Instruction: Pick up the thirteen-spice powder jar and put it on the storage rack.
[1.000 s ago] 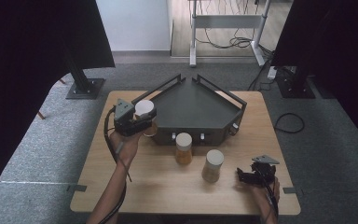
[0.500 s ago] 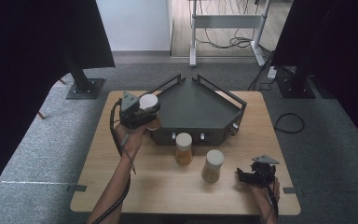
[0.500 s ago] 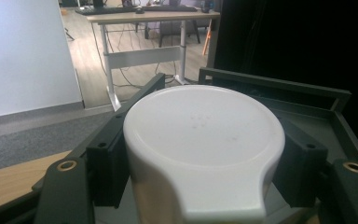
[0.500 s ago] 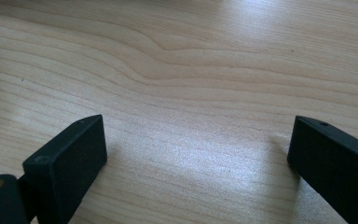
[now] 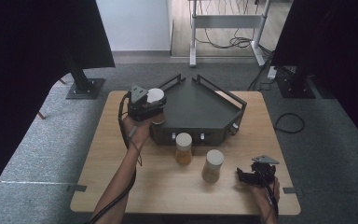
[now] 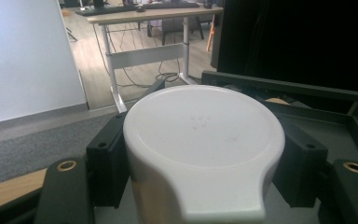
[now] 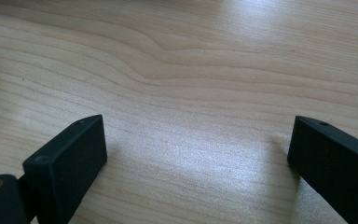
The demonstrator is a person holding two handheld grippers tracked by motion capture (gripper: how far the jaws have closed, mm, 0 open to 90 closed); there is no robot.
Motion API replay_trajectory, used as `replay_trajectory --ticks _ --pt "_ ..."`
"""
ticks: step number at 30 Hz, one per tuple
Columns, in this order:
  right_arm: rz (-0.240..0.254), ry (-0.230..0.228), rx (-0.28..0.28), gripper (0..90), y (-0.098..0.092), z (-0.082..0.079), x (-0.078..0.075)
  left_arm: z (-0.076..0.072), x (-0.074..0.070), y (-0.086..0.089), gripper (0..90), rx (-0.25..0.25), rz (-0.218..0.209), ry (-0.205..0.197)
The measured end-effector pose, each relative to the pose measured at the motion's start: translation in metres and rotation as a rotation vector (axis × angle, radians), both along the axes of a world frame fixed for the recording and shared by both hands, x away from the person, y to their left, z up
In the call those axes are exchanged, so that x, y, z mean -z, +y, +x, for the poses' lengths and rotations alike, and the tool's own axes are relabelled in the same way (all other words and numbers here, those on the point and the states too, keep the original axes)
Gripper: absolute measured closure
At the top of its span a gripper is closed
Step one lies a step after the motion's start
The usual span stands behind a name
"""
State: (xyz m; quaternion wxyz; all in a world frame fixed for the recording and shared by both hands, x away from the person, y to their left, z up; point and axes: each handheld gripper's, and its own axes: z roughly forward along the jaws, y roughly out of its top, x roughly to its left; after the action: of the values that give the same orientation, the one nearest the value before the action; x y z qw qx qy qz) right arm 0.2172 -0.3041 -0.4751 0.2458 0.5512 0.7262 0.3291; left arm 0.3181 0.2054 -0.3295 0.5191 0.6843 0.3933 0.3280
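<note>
While the right tongs [image 5: 256, 173] rest near the worktop's [image 5: 168, 186] near right corner, spread wide over bare wood with nothing between them, the work in hand belongs to the other side. Just inward of them stand two white-lidded jars, a paler one [image 5: 212, 165] and an amber one [image 5: 183, 148], the latter just before the front wall of the dark tray [image 5: 200, 109]. Farther back, toward the worktop's left edge, the left tongs [image 5: 149, 105] clamp a third white-lidded jar [image 6: 203, 149] by its sides and hold it raised at the tray's left rim. I judge the step to be carrying this jar into the tray. The next move calls for clearing the rim, lowering the jar upright onto the tray floor, and only then spreading the tongs.
</note>
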Motion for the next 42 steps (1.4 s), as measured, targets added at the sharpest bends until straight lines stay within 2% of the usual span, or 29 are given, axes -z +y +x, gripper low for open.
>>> replay_trajectory --ticks 6,17,26,36,39,42 --pt "0.001 0.0 0.0 4.0 0.0 0.0 0.0 0.01 0.001 -0.008 30.8 -0.007 0.016 0.003" --pt "0.001 0.001 -0.002 4.0 0.0 0.0 0.0 0.025 0.009 -0.012 30.9 -0.025 -0.016 0.025" --pt "0.001 0.001 -0.003 4.0 0.0 0.0 0.0 0.03 0.014 -0.014 30.8 -0.035 -0.013 0.037" --pt "0.0 0.0 -0.005 4.0 0.0 0.0 0.0 0.03 0.015 -0.013 30.3 -0.023 -0.013 0.029" --pt "0.0 0.0 -0.006 4.0 0.0 0.0 0.0 0.031 0.015 -0.011 25.1 -0.016 -0.045 0.032" --pt "0.0 0.0 -0.007 4.0 0.0 0.0 0.0 0.031 0.015 -0.01 19.9 -0.011 -0.051 0.027"
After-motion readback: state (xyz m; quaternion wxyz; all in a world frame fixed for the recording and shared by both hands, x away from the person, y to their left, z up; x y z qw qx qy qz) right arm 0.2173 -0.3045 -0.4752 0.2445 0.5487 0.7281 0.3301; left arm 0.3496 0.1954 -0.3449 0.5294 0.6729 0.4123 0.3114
